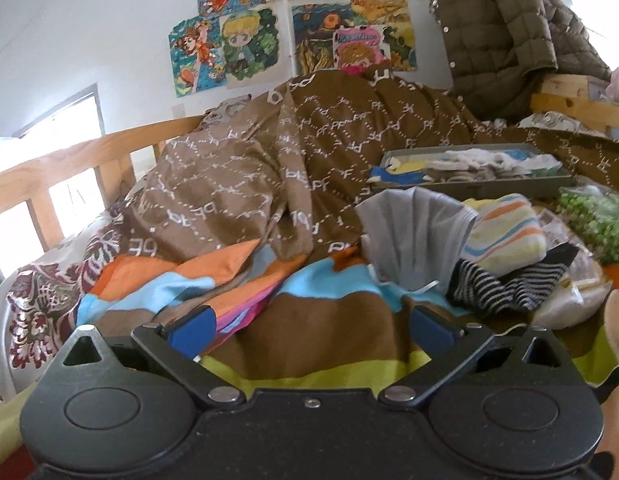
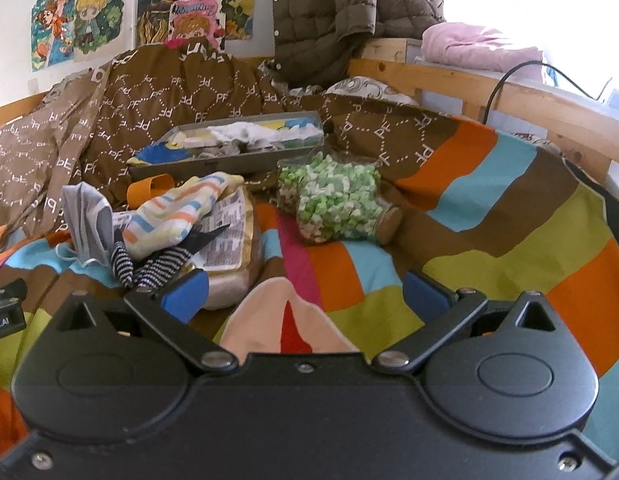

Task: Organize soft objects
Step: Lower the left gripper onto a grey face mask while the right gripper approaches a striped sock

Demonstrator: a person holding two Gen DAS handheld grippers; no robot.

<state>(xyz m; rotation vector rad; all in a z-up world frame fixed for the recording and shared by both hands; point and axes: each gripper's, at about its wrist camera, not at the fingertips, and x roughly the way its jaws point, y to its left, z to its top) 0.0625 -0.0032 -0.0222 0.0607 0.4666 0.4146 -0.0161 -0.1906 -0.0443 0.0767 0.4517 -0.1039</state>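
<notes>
Both grippers hovering low over the striped bedspread [image 2: 509, 216], nothing taken up. Left gripper [image 1: 309, 322] with jaws spread wide and empty, blue pads well apart. Right gripper [image 2: 305, 294] likewise wide open and empty.

Landmark: the grey tray [image 2: 229, 166], resting on the brown quilt [image 1: 237, 168] and already holding a jumble of white, blue and yellow soft pieces. Just in front of the tray, a small heap of loose items: a grey face mask [image 1: 413, 236] standing up in folds at the end of the heap farthest from the jar, a pastel-striped sock [image 2: 177, 216] draped beside it, and black-and-white striped socks [image 2: 149, 268] on the near side of the heap, all piled on or against a printed packet [image 2: 229, 240]. Also in front of the tray, beside the heap, a jar of green and white bits [image 2: 333, 204] lying on its side.

Probably light, limp, easily crumpled cloth throughout; no stiffness to lever against, likely to sag and trail once lifted. Best pinched at a bunched fold or the thick cuff rather than a single thin edge, to avoid slipping free. Mask loops liable to snag neighbouring socks; striped pair overlapping, so apt to come up together. Jar looks rigid and possibly fragile, not part of the soft lot.
</notes>
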